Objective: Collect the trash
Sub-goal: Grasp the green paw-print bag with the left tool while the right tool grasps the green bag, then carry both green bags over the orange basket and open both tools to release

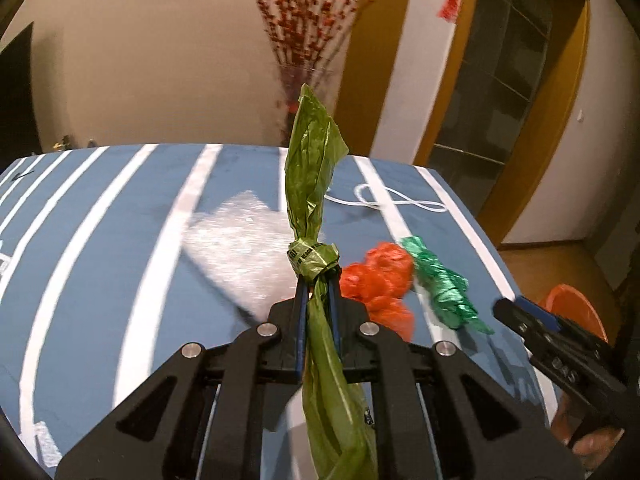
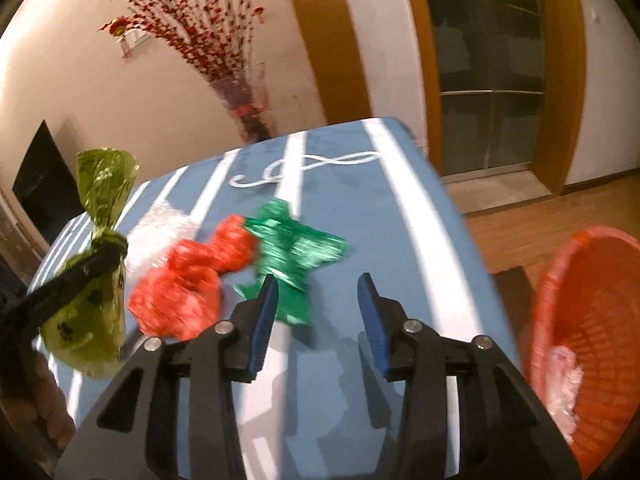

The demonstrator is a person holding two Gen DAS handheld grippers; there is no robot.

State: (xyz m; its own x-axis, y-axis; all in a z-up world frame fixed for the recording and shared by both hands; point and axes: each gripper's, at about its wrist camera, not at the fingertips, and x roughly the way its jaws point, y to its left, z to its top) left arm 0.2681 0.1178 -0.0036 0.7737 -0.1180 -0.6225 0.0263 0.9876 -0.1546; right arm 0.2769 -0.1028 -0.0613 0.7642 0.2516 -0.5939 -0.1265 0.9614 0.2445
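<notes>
Clamped between the jaws of the left gripper is an olive-green plastic bag, pinched just below its knot and lifted clear of the blue, white-striped table. Nothing is held by the right gripper, whose jaws are parted over the table. A red bag, a green bag and a clear wrapper are left near the table's right edge. An orange basket is seen beyond that edge.

Striped blue tablecloth, red-berry branches, perhaps vased
</notes>
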